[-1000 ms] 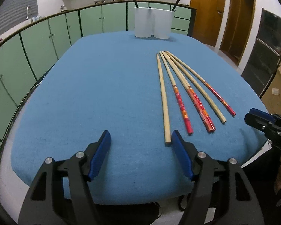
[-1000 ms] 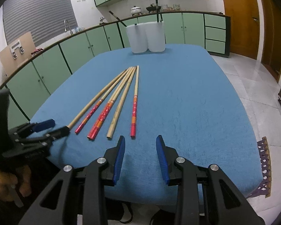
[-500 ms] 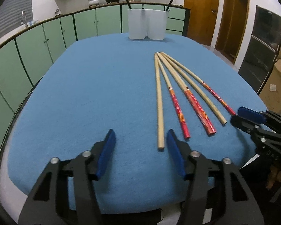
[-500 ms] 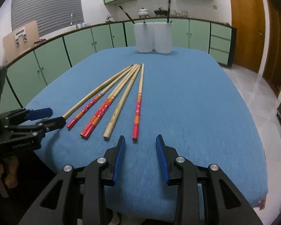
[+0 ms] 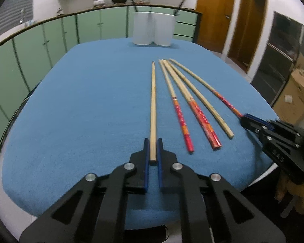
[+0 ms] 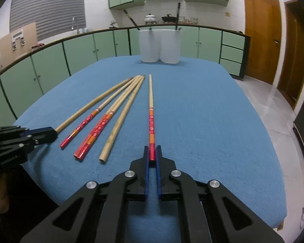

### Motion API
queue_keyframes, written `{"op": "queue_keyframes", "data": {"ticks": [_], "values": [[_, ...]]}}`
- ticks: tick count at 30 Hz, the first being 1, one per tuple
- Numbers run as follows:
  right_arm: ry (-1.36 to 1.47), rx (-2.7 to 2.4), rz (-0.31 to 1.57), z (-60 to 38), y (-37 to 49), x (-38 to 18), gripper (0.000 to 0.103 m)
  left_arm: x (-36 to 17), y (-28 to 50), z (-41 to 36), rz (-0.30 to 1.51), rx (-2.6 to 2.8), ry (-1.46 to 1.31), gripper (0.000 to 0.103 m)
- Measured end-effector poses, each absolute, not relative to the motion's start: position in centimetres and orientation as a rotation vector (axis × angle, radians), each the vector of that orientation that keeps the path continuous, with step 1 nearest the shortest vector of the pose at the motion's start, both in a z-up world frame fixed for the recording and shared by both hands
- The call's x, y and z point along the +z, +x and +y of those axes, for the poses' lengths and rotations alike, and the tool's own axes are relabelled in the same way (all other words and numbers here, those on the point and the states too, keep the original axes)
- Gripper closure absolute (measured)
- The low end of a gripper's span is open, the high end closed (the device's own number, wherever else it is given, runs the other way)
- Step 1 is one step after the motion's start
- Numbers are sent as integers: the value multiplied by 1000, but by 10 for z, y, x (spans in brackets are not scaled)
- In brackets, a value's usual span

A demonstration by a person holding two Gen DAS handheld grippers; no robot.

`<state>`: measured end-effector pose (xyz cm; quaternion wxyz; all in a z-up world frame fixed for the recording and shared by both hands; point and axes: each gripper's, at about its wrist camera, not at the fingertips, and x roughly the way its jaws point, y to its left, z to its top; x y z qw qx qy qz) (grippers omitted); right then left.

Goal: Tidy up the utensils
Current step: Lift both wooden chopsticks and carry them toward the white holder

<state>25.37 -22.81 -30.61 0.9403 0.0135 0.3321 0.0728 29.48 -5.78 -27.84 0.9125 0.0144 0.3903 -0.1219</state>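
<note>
Stock as I read it from my two wrist feeds:

1. Left gripper point(image 5: 152, 147), lower centre of its own frame: clenched on the near end of a plain bamboo chopstick point(image 5: 153, 105), blue pads pressing both sides. The stick runs straight up the frame over the blue tablecloth point(image 5: 91, 105).

2. Right gripper point(image 6: 152, 151), lower centre of its own frame: clenched on the red end of a red-handled chopstick point(image 6: 151, 111), which points up the frame toward the holders. In the left feed I see this gripper at the right edge, closed on the same stick.

3. Loose chopsticks, left of centre in the right feed, fanned with their far tips close together: one red-handled single point(image 6: 85, 122), a red-handled pair lying touching point(image 6: 97, 130), one plain stick point(image 6: 119, 121). All lie flat on the cloth, near ends toward me.

4. Two white utensil holders point(image 6: 160, 45), touching side by side at the far end of the table, upper centre of both frames. Dark utensils point(image 6: 178, 14) stand in them; I cannot tell what kind.

5. Green cabinets point(image 6: 50, 60) along the back.
</note>
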Motion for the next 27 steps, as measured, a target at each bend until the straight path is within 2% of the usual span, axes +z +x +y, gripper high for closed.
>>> {"op": "queue_keyframes", "data": {"ticks": [11, 17, 27], "values": [[43, 150, 685, -231, 249, -308, 96, -280, 294, -57, 819, -212, 39, 92], [53, 165, 695, -230, 250, -302, 97, -280, 296, -54, 821, -230, 16, 97], [112, 193, 575, -237, 225, -237, 97, -229, 280, -44, 737, -242, -29, 97]]}}
